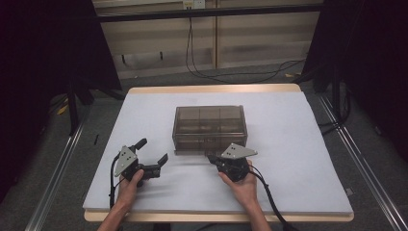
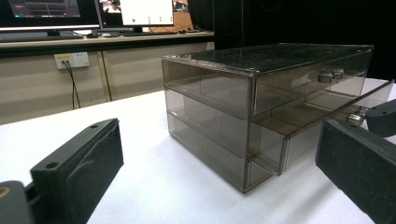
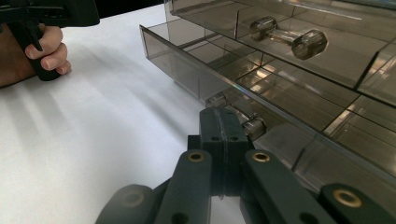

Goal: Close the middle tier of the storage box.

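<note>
Smoked-acrylic drawer box (image 1: pixel 210 129): table (image 1: pixel 298 159) centre. Right gripper (image 1: pixel 212 159), at its 6 o'clock: jaws pressed together beside the lower drawer's knob (image 3: pixel 254 127), revealed by right gripper view. Left gripper (image 1: pixel 153 150), 8 o'clock: jaws apart, empty.

The high view looks forward and down on the whole tabletop (image 1: pixel 288 144) from the person's side. The left gripper view sits low and near, facing a corner of the smoked drawer box (image 2: pixel 261 107). The right gripper view is closest, at its lower drawer front. All 3 views share the box.
</note>
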The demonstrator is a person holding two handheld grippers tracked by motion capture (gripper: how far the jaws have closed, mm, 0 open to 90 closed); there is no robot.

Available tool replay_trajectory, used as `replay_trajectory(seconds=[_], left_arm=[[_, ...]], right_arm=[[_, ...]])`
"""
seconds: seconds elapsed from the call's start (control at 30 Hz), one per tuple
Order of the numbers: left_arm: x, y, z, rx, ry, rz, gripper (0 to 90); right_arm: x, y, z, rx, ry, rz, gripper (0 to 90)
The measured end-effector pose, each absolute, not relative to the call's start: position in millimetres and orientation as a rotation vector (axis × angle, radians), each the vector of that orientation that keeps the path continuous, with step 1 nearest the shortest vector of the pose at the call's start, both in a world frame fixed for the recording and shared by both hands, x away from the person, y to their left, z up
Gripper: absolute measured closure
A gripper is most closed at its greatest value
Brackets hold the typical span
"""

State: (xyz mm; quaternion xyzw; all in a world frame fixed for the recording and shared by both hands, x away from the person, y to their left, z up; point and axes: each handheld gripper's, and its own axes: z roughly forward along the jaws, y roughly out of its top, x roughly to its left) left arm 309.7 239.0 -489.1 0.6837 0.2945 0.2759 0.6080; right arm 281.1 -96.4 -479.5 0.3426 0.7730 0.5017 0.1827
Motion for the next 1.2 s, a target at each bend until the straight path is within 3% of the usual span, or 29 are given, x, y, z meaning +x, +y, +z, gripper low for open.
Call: replay_trajectory(seconds=[1.2], left_arm=[[309.7,239.0,-489.1,1.579,0.682,0.636,0.8]], right_arm=[[292.9,-97.4,-480.9,1.003,2.147,1.425,90.0]])
